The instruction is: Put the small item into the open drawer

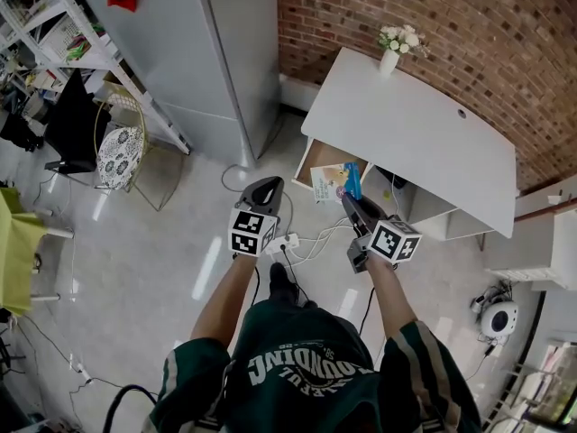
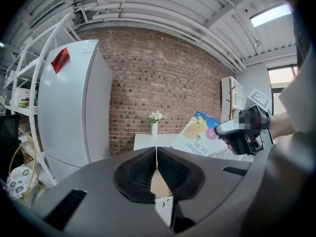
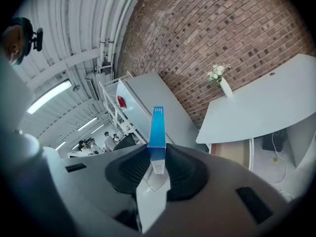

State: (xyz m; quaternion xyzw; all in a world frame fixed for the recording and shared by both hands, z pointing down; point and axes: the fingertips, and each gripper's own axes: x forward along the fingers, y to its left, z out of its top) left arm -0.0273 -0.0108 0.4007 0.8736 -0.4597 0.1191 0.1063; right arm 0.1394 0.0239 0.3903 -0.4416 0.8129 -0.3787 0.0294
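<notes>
A flat box [image 1: 332, 180] with a blue edge and a white and yellow face is the small item; my right gripper [image 1: 350, 202] is shut on it and holds it up in front of the open drawer [image 1: 317, 154] under the white desk [image 1: 424, 124]. In the right gripper view the box's blue edge [image 3: 157, 127] stands upright between the pads of my right gripper [image 3: 157, 154], with the wooden drawer [image 3: 232, 152] lower right. My left gripper [image 1: 269, 186] hangs shut and empty to the left. The left gripper view shows my left gripper [image 2: 157, 153] with jaws touching, and the box [image 2: 200, 132] at the right.
A vase of flowers [image 1: 397, 43] stands on the desk's far corner by the brick wall. A tall grey cabinet [image 1: 198, 52] stands left of the drawer. A power strip with cables [image 1: 290, 241] lies on the floor at the person's feet. A chair [image 1: 119, 152] and white shelving are farther left.
</notes>
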